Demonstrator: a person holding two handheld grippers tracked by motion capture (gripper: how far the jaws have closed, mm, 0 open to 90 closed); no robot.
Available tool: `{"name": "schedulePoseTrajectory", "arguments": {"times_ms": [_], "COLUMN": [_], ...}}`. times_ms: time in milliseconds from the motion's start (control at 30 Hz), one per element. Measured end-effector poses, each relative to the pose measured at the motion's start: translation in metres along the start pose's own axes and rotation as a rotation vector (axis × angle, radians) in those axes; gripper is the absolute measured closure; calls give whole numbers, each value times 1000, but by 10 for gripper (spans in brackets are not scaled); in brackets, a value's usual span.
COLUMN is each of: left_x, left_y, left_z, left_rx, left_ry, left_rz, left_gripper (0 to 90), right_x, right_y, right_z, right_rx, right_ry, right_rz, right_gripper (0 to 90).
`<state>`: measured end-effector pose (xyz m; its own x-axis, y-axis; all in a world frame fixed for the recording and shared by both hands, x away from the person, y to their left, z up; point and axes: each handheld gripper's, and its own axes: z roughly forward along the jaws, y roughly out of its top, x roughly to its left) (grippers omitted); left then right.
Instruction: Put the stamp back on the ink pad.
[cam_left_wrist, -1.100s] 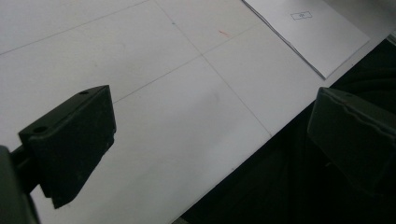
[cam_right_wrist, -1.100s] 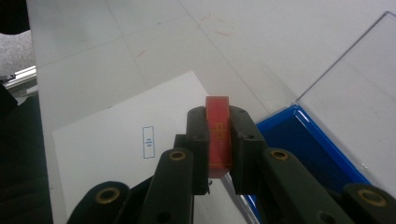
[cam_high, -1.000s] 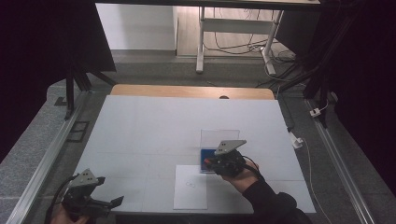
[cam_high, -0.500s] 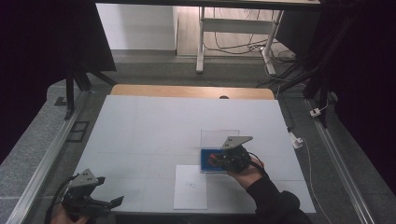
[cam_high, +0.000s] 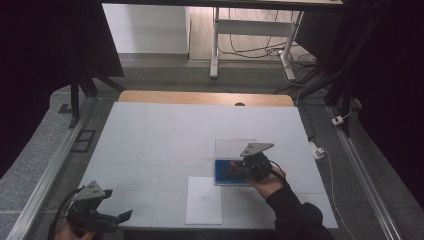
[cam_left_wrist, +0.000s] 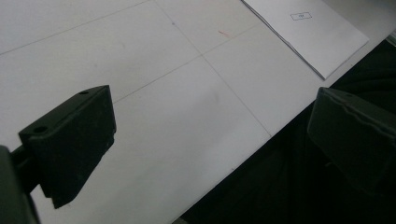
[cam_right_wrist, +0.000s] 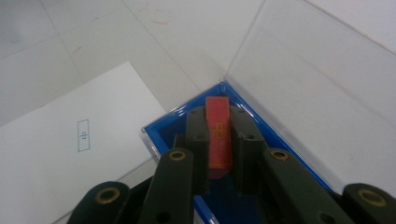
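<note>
Inside blue tray's (cam_right_wrist: 161, 128) corner, red block (cam_right_wrist: 218, 135)

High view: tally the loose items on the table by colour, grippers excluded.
Red: 1, a small red block clamped in the right gripper
Blue: 1, an open blue case with a clear lid
White: 1, a sheet of paper
Total: 3
</note>
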<state>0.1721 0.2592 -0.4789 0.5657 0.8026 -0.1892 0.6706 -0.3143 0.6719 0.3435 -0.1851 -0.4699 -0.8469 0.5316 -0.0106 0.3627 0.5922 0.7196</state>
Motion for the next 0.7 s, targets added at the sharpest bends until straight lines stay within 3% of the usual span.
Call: {"name": "schedulePoseTrajectory", "arguments": {"times_ms": [700], "left_x": [0], "left_y": [0], "left_z": [0], "left_rx": [1], "left_ry": [-1], "left_rz": [-2], "left_gripper": [15], "right_x": [-11], "right_y": [-6], "right_z": [13], "right_rx": [62], "right_ry": [-51], "right_rz": [-8], "right_gripper": [797]}}
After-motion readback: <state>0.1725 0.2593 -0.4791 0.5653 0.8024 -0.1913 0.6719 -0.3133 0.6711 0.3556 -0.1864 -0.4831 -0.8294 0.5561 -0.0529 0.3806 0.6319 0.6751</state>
